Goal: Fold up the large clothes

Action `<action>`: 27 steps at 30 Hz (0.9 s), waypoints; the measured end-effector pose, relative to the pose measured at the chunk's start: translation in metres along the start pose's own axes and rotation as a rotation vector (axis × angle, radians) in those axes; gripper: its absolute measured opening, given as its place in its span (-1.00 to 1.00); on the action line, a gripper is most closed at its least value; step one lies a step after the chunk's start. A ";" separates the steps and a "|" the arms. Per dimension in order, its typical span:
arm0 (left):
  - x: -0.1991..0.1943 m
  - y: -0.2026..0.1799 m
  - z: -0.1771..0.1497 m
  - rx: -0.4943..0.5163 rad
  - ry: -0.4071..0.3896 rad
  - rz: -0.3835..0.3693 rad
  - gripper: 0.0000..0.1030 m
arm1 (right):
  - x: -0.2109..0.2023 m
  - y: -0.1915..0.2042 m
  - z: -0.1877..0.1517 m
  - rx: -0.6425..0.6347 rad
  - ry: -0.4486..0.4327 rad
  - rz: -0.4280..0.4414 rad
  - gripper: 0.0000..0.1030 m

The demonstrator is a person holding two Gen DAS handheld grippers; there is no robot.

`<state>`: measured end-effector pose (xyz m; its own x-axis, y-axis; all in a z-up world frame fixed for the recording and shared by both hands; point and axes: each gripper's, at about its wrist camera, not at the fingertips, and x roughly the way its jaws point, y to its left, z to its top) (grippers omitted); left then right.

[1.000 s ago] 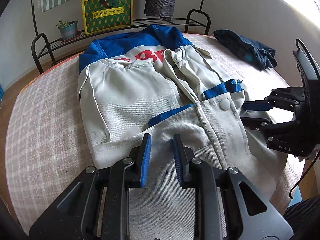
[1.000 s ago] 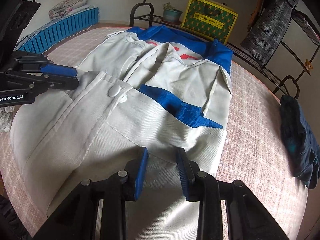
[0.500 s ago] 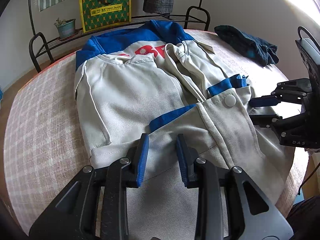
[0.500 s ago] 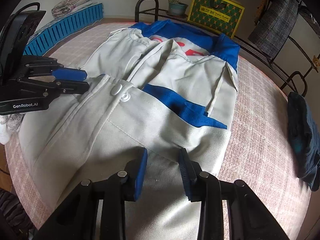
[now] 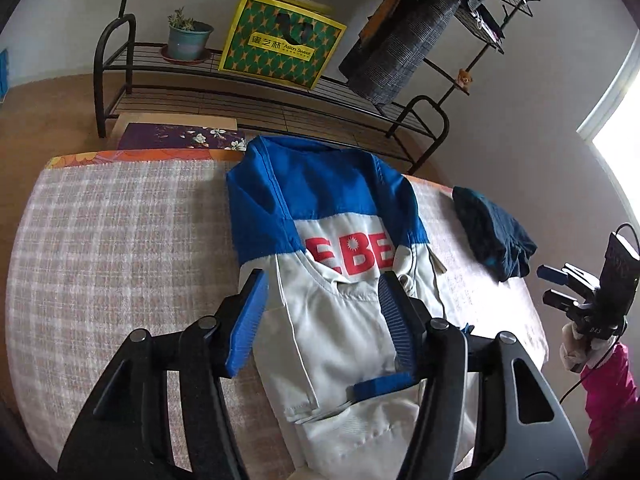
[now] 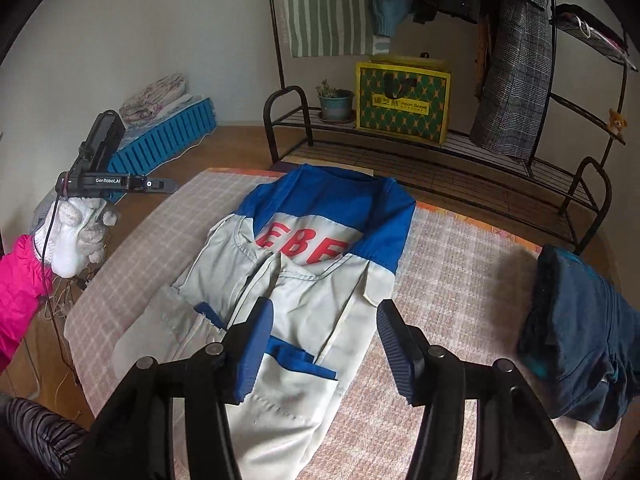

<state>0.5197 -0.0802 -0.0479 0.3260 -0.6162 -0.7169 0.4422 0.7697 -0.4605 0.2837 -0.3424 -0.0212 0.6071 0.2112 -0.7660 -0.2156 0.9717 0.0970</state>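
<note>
A grey and blue jacket (image 5: 340,320) with red letters lies partly folded on the checked table (image 5: 120,240), blue collar end away from me. It also shows in the right wrist view (image 6: 312,280). My left gripper (image 5: 320,320) is open and empty, raised above the jacket's near part. My right gripper (image 6: 324,344) is open and empty, raised above the jacket's lower right. The right gripper shows at the table's right edge in the left wrist view (image 5: 560,288). The left gripper shows off the table's left side in the right wrist view (image 6: 160,186).
A folded dark blue garment (image 5: 492,232) lies on the table's right side, also in the right wrist view (image 6: 580,340). Behind the table stands a black metal rack (image 5: 260,96) with a yellow-green bag (image 5: 280,48), a potted plant (image 5: 188,36) and hanging clothes (image 6: 512,60).
Both grippers have opened wide and lifted up and back from the jacket. The jacket lies more narrowly folded, its sides turned in. The views now look down from higher.
</note>
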 end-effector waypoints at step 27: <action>0.195 0.083 0.083 -0.083 0.137 0.066 0.19 | 0.272 -0.135 0.078 0.357 0.105 0.089 -0.08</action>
<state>0.6896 -0.1498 -0.1824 0.2328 -0.5394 -0.8092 0.3513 0.8225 -0.4473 0.5372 -0.4079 -0.1929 0.5124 0.3019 -0.8040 0.0278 0.9299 0.3669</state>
